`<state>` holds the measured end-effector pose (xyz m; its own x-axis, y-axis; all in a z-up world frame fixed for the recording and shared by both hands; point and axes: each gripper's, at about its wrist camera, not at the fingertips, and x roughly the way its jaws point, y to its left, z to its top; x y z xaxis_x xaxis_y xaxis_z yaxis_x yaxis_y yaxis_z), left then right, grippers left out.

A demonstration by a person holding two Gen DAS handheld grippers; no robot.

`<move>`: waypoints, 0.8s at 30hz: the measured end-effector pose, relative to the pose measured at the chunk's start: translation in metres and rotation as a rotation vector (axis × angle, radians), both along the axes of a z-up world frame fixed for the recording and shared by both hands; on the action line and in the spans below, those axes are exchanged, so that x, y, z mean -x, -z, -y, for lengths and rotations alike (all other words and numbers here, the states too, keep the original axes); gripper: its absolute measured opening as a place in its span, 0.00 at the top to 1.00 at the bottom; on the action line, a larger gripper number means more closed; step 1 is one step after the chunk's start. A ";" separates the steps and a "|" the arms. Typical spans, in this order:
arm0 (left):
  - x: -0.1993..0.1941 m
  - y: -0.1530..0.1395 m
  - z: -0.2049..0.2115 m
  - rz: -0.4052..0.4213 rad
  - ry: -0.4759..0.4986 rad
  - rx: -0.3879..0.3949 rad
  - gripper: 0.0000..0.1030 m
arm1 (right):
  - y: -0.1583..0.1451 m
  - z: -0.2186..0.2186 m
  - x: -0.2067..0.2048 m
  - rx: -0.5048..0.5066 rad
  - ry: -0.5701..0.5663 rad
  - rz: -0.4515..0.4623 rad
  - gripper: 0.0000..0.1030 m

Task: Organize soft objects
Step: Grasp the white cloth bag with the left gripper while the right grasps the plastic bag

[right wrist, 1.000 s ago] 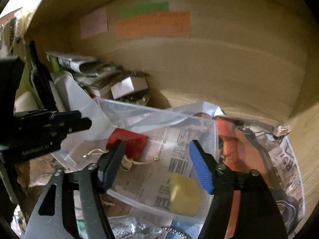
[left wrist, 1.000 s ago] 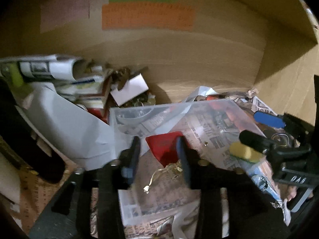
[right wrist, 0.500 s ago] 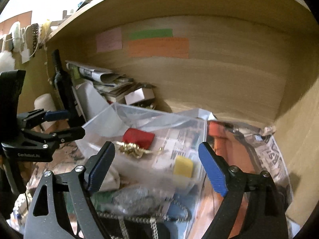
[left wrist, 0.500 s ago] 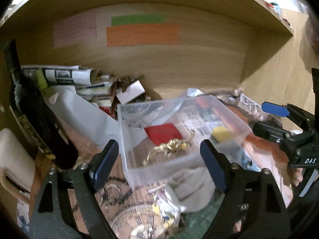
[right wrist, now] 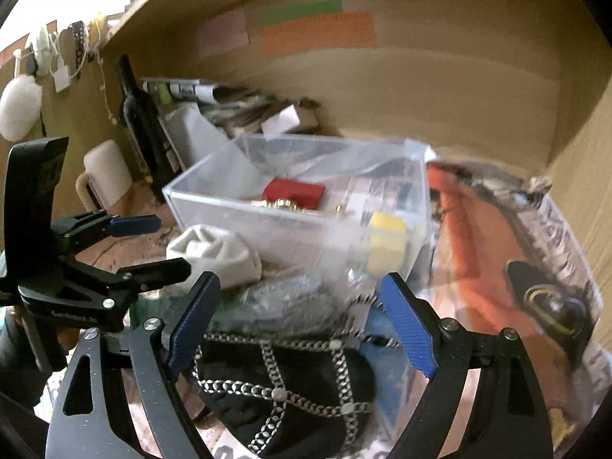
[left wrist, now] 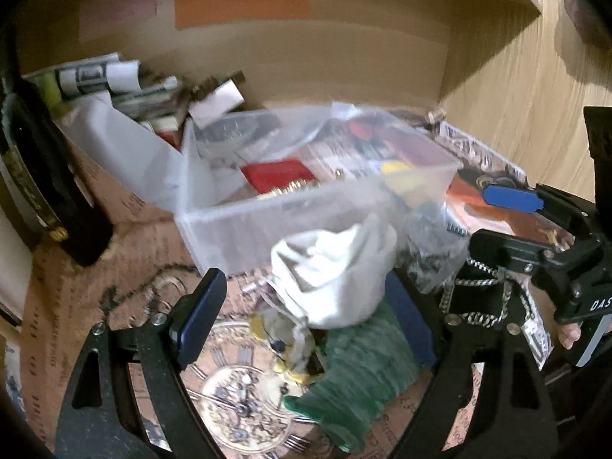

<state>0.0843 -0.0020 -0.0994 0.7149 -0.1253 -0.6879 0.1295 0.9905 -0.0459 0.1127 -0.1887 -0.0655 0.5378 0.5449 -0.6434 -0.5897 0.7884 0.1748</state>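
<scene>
Black glass comes first on the left: a dark wine bottle (left wrist: pixel 46 191) stands upright against the shelf's side, with rolled newspapers (left wrist: pixel 99 76) heaped behind it. Next to the right sits a clear plastic box (left wrist: pixel 306 206) holding a red block (left wrist: pixel 277 174), a gold chain and a yellow block (right wrist: pixel 386 244). Just in front of the box lies a bundled white cloth (left wrist: pixel 336 271), resting partly on a green knitted cloth (left wrist: pixel 359 375). The left gripper (left wrist: pixel 306 321) hangs above these two cloths with its fingers wide apart, holding nothing. Beneath it a clock-face print (left wrist: pixel 244 401) covers the surface. Further right, in the right wrist view, a black cap with silver chains (right wrist: pixel 283 394) lies just before the box, between the spread, empty fingers of the right gripper (right wrist: pixel 302 321). A crinkled grey plastic bag sits between the cap and the box. At the far right an orange printed sheet (right wrist: pixel 478 237) lies on newsprint against the wooden side wall. Pink, green and orange paper notes (right wrist: pixel 317 32) are stuck to the back panel.
</scene>
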 end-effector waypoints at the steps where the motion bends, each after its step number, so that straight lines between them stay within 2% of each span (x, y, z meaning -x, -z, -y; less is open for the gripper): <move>1: -0.001 0.003 0.001 -0.007 0.004 0.002 0.17 | 0.003 -0.001 0.000 -0.001 -0.001 -0.013 0.18; 7: -0.007 0.013 0.007 -0.023 0.013 0.030 0.17 | 0.024 -0.005 -0.007 0.011 -0.008 -0.093 0.18; 9: -0.010 0.017 0.007 -0.032 0.015 0.045 0.22 | 0.029 -0.006 -0.010 0.011 -0.009 -0.111 0.18; 11: -0.014 0.020 0.008 -0.045 0.026 0.055 0.32 | 0.031 -0.005 -0.012 0.003 -0.008 -0.123 0.20; 17: -0.018 0.023 0.010 -0.044 0.049 0.075 0.44 | 0.035 -0.010 -0.016 -0.014 -0.039 -0.148 0.43; 19: -0.018 0.023 0.011 -0.038 0.051 0.079 0.48 | 0.035 -0.012 -0.016 -0.016 -0.046 -0.146 0.55; 24: -0.016 0.019 0.007 -0.029 0.057 0.095 0.60 | 0.031 -0.017 -0.010 -0.010 -0.062 -0.115 0.67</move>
<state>0.0999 -0.0090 -0.1185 0.6846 -0.2308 -0.6915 0.1822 0.9726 -0.1442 0.1231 -0.1716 -0.0968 0.4260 0.5813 -0.6933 -0.6131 0.7490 0.2513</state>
